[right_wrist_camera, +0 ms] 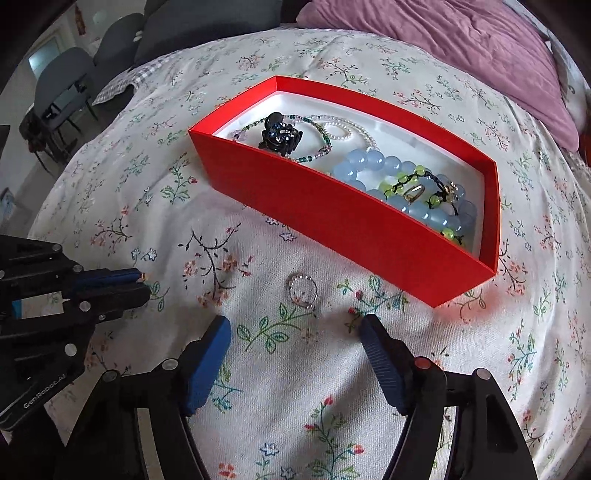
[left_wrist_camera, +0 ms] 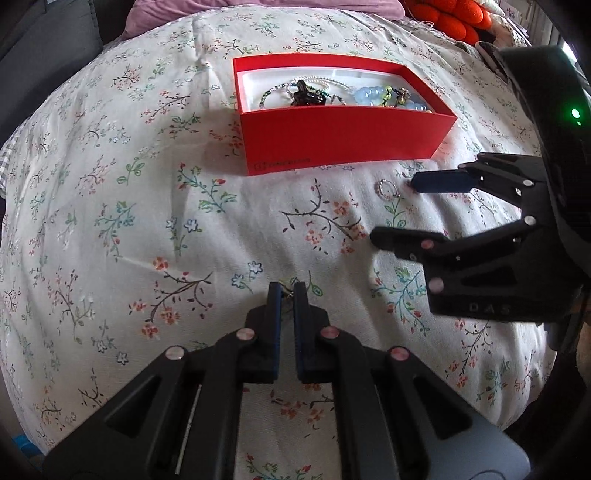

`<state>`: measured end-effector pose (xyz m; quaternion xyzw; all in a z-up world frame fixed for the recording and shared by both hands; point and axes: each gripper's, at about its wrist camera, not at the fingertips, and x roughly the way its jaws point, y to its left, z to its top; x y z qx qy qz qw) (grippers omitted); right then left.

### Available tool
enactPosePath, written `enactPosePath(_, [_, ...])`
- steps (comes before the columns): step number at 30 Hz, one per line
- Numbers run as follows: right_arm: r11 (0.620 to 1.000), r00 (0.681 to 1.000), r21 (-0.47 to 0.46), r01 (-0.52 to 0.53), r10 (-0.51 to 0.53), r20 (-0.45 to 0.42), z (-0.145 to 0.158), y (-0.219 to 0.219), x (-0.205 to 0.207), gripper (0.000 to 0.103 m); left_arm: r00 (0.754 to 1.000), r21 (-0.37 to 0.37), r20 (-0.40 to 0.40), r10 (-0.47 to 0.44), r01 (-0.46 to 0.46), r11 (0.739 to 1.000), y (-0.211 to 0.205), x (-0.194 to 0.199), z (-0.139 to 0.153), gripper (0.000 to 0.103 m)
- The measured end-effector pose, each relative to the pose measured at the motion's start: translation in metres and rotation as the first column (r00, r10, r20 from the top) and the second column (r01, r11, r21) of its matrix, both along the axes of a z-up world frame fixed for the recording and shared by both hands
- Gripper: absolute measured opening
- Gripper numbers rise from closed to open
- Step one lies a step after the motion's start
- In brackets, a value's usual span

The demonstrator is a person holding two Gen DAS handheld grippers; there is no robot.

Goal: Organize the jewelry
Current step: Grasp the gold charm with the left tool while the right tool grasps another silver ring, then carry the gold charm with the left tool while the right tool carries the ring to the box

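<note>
A red box with a white inside sits on the floral bedsheet. It holds a blue bead bracelet, a green bead bracelet, thin bead necklaces and a black hair claw. A small silver ring lies on the sheet in front of the box. My right gripper is open, its fingers on either side of the ring, just short of it. My left gripper is shut on a small, thin gold-coloured piece that barely shows at its tips.
A purple pillow lies behind the box. An orange knitted item is at the far right corner of the bed. Grey chairs stand beyond the bed's left edge.
</note>
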<state>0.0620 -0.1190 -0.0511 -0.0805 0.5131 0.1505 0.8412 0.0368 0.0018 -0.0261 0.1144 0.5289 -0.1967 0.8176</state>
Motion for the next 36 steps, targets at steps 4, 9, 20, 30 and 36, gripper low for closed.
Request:
enactPosePath(4, [1.0,1.0,0.005,0.011,-0.011,0.024,-0.001,-0.002,0.007,0.052,1.0,-0.008,-0.001,0.009,-0.009,1.0,0.007,0.001,0.001,0.007])
enactPosePath(9, [1.0,0.999,-0.001,0.001,-0.001,0.04,0.001,0.0,0.011,0.037,1.0,-0.013,-0.003,0.017,-0.017,1.0,0.014,0.005,0.001,0.007])
enactPosePath(20, [1.0,0.999,0.003,-0.018,0.018,0.036,0.001,0.008,0.01,0.016,0.999,-0.032,-0.006,0.037,-0.037,0.999,0.017,0.007,0.006,0.007])
enactPosePath(30, [0.994,1.0,0.11,0.004,-0.002,-0.014,0.021,-0.006,0.004,0.009,0.996,-0.093,-0.009,0.09,-0.09,0.992,0.029,0.016,0.018,0.007])
enactPosePath(36, [0.982,0.999,0.186,0.031,-0.033,0.011,0.043,-0.022,-0.002,0.008,0.994,-0.112,-0.004,0.105,-0.104,0.988,0.032,0.018,0.024,0.007])
